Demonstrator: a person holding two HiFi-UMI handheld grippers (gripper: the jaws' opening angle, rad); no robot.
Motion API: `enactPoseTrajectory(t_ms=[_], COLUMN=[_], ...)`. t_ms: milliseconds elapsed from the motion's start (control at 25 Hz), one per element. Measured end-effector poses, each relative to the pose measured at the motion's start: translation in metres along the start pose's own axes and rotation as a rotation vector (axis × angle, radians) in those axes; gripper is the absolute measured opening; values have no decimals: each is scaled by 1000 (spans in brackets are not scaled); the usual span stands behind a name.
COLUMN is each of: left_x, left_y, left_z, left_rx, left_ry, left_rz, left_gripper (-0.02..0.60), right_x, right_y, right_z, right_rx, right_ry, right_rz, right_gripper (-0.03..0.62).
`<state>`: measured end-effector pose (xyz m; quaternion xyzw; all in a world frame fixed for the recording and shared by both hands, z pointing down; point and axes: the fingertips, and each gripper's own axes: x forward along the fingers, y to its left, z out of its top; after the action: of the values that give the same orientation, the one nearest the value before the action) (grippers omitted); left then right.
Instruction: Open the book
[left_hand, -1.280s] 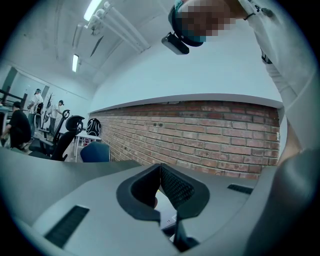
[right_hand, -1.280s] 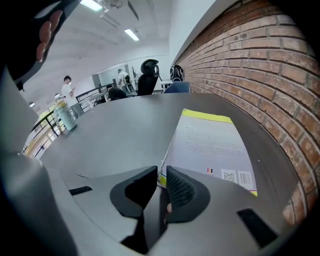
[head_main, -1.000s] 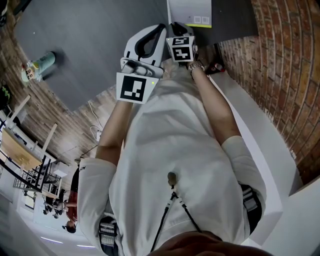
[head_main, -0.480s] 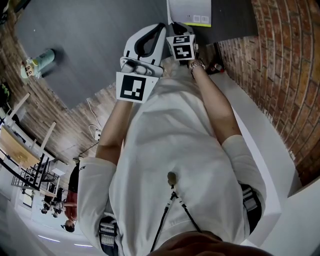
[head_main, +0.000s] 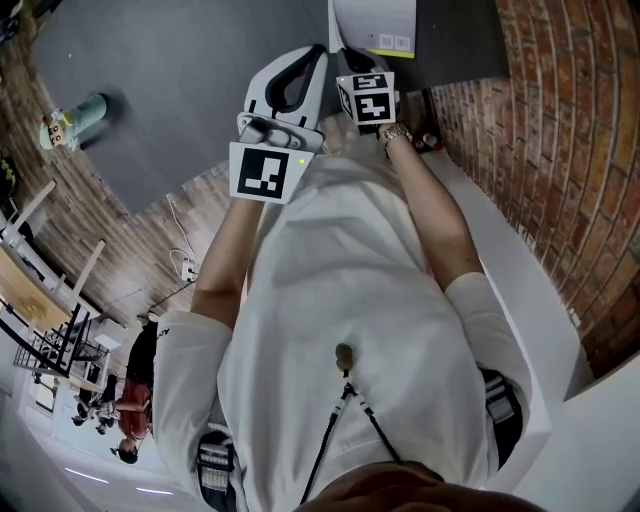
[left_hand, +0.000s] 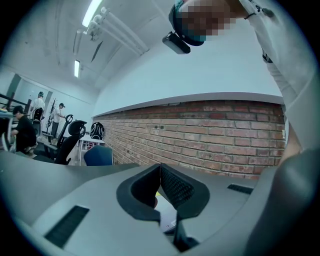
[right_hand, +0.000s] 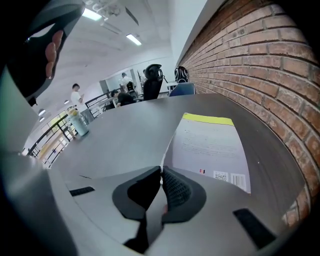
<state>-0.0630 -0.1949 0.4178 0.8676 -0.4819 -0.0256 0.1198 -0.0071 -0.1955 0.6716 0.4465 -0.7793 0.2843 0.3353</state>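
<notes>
Barely begun: need to lift cover of book, lying flat & unopened on table by brick wall. Just been closing right gripper onto near-left cover corner, seemingly nipping it; holding left gripper w/ jaws together, empty. Can't tell contents of teal bottle far across table.

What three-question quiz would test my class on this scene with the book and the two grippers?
1. True or false: the book lies open on the table.
2. What stands at the table's far corner? A) a pale green bottle B) a red mug C) a laptop
3. Which gripper has its jaw tips at the book's near corner?

Key:
1. False: it is closed.
2. A.
3. The right gripper. Its jaws have just been closing and meet at that corner.
</notes>
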Motion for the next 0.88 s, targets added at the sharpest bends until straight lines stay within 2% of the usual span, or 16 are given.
enactPoseTrajectory(t_ms=[520, 880], left_x=[16, 28], left_y=[-19, -27], left_z=[3, -4], left_rx=[-4, 14], left_ry=[-15, 6], left_rz=[83, 82], left_gripper=[23, 23], right_x=[-27, -41], right_y=[-18, -46], right_z=[9, 7], right_rx=[-22, 53], right_ry=[-7, -25], right_rz=[104, 120], right_gripper=[43, 43])
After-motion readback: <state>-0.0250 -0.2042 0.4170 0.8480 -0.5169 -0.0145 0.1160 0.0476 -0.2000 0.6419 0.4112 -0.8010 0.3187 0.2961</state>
